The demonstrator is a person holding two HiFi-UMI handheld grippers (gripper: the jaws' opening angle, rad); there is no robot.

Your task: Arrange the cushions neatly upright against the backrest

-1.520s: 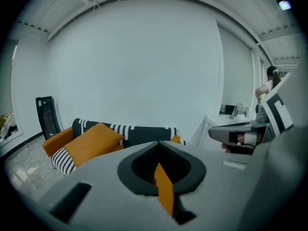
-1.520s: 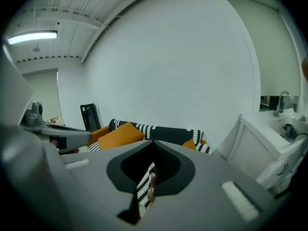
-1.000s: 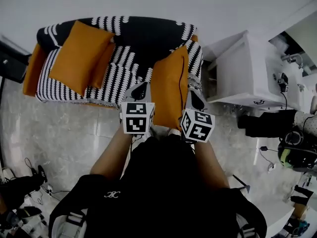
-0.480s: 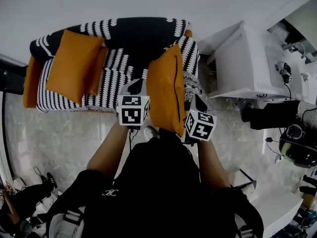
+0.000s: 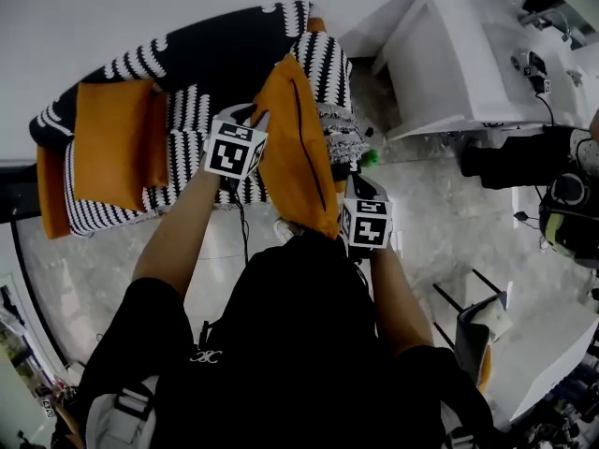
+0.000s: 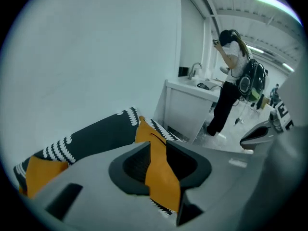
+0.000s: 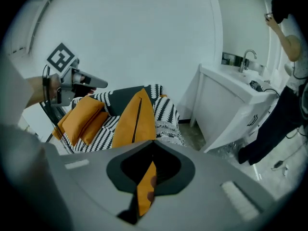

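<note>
Cushion stands edgewise at sofa's three-o'clock end; right tool clamps its corner; left tool, jaws just opening, straddles its edge; floor open at four o'clock.

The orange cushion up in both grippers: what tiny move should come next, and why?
Probably ease the orange cushion back and down until it stands against the backrest. It hangs tilted above the sofa; the right gripper is shut on its edge, while the left gripper has just been opening its jaws with fabric between them.
</note>
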